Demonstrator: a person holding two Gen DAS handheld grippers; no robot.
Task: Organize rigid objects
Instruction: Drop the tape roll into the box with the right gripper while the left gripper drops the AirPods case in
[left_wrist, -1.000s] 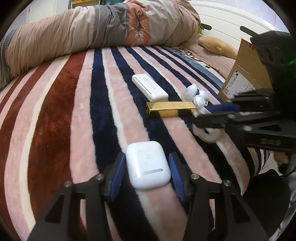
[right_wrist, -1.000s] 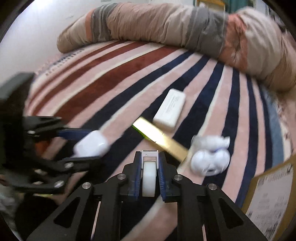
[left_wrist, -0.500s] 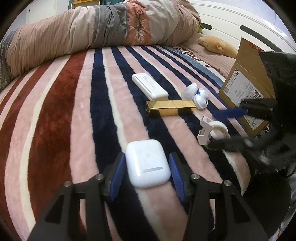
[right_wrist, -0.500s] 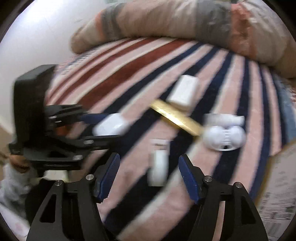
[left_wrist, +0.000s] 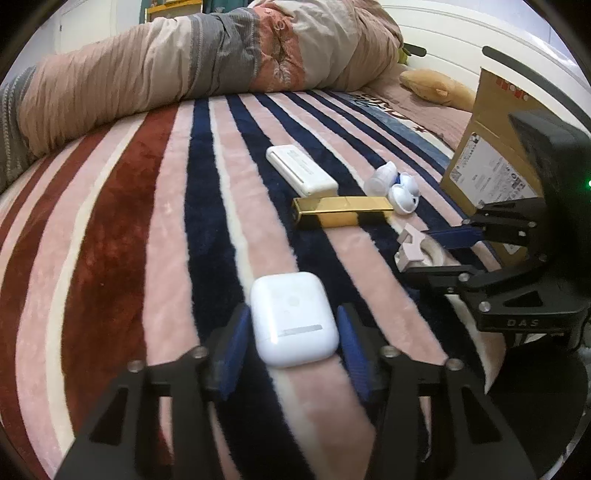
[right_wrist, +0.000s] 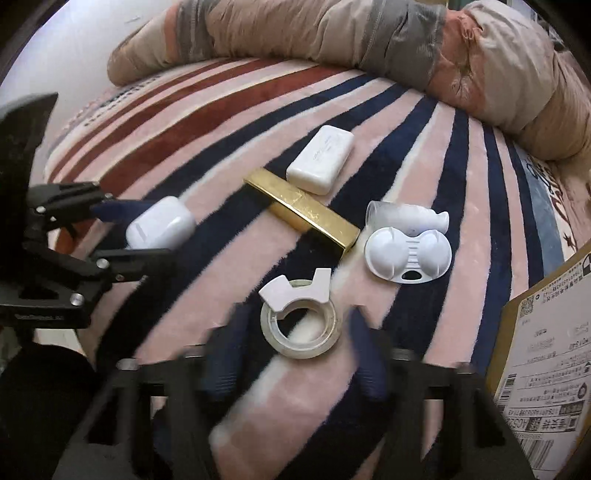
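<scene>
Tape (right_wrist: 299, 319) lies flat on the bed (left_wrist: 110, 258) between my right tool's (right_wrist: 295, 345) spread fingers; my left tool (left_wrist: 293, 338) brackets the earbud case (left_wrist: 293, 319), untouched.

The white earbud case (left_wrist: 293, 319) lies on the striped blanket (left_wrist: 110, 240) between the blue pads of the left gripper (left_wrist: 293, 341), which stand just beside its flanks with slim gaps showing. Beyond the case lies a gold bar (left_wrist: 341, 211), a white box (left_wrist: 301, 170) touching its far edge, and a white plastic piece (left_wrist: 397, 188) at its right end. Right of the case, the right gripper (left_wrist: 432, 251) straddles a tape roll (left_wrist: 417, 251), fingers apart. A cardboard box (left_wrist: 487, 147) stands behind.
</scene>
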